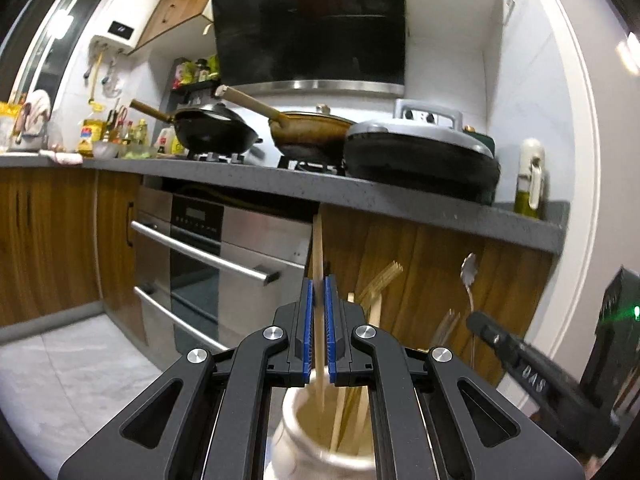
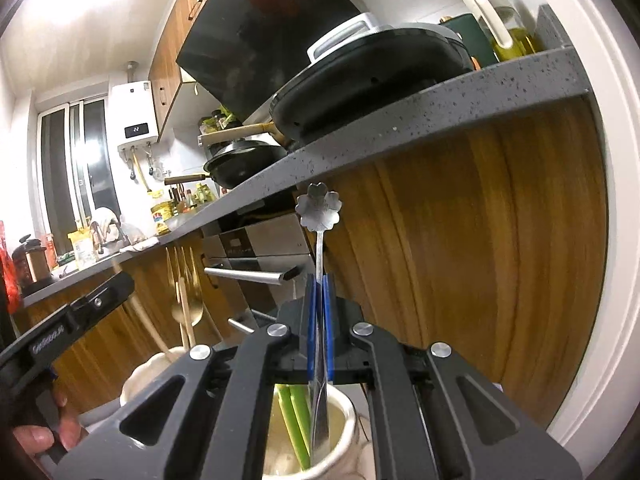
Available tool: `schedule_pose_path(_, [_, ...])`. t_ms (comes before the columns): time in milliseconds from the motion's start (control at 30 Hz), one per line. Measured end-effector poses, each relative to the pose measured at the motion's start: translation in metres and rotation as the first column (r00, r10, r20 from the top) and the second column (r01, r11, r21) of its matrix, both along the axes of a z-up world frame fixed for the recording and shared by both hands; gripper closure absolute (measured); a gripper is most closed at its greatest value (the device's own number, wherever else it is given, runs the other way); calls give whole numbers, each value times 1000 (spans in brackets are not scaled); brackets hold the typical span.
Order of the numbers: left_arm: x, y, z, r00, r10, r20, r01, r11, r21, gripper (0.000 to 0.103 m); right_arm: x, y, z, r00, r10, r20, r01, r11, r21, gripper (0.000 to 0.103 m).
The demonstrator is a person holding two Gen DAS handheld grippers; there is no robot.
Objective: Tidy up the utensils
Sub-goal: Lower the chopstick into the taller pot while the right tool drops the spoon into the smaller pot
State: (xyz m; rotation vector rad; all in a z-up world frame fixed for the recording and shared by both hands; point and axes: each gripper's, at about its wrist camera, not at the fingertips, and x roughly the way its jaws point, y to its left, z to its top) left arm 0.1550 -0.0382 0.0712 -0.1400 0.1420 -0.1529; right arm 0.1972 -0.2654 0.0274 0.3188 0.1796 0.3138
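My left gripper (image 1: 319,292) is shut on a wooden chopstick (image 1: 317,248), held upright over a cream ceramic holder (image 1: 304,440) that has more wooden utensils in it. My right gripper (image 2: 319,284) is shut on a silver spoon (image 2: 319,206) with a flower-shaped end, held upright over a second cream holder (image 2: 340,432) that contains green sticks (image 2: 294,420). The spoon also shows in the left wrist view (image 1: 469,270). The first holder with wooden utensils shows at the lower left of the right wrist view (image 2: 140,380).
A grey countertop (image 1: 400,200) runs overhead with pans (image 1: 218,132) and an electric griddle (image 1: 420,156) on it. Wooden cabinet doors (image 1: 440,280) and a steel oven (image 1: 208,264) stand ahead. An oil bottle (image 1: 528,180) sits at the counter's end.
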Motion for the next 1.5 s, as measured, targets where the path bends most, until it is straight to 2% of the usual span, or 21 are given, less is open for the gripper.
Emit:
schedule_pose_path(300, [-18, 6, -15, 997, -23, -79, 25, 999, 26, 96, -23, -12, -13, 998, 44, -42, -44, 999, -8, 100])
schedule_pose_path(667, [-24, 12, -20, 992, -24, -122, 28, 999, 28, 96, -38, -18, -25, 993, 86, -76, -85, 996, 4, 100])
schedule_pose_path(1067, [-30, 17, -27, 987, -33, -159, 34, 999, 6, 96, -45, -21, -21, 993, 91, -70, -91, 996, -4, 100])
schedule_pose_path(1500, [-32, 14, -29, 975, -18, -220, 27, 999, 39, 96, -37, -13, -28, 980, 103, -169, -113, 992, -52, 99])
